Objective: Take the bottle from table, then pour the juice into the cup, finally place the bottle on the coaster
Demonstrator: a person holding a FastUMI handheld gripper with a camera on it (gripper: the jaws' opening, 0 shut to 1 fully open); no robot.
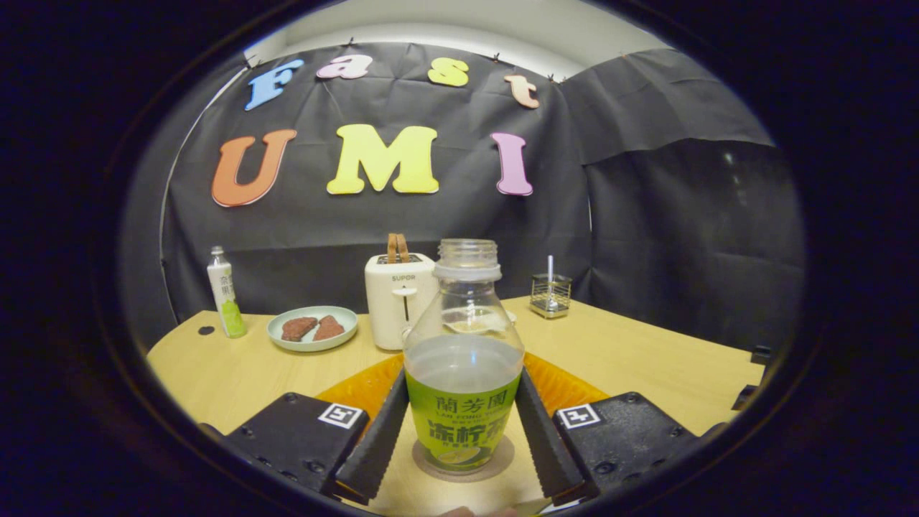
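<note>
A clear, uncapped juice bottle (pixel 463 402) with a green label stands upright between my fingers, about half full of pale liquid. Its base rests on a round brownish coaster (pixel 507 457) on the wooden table (pixel 646 359). My gripper (pixel 463 377) is shut on the bottle, with a fingertip pressing each side at the top of the label. An orange round mat (pixel 359 388) lies just beyond the fingers, partly hidden by the bottle. Something pale shows through the bottle's glass behind it; I cannot tell what it is.
Beyond the bottle stands a white toaster (pixel 398 301) with two slices sticking up. To its left are a light green plate (pixel 343 319) holding two brown pieces and a small white-and-green bottle (pixel 226 294). A wire holder (pixel 551 294) sits at the back right.
</note>
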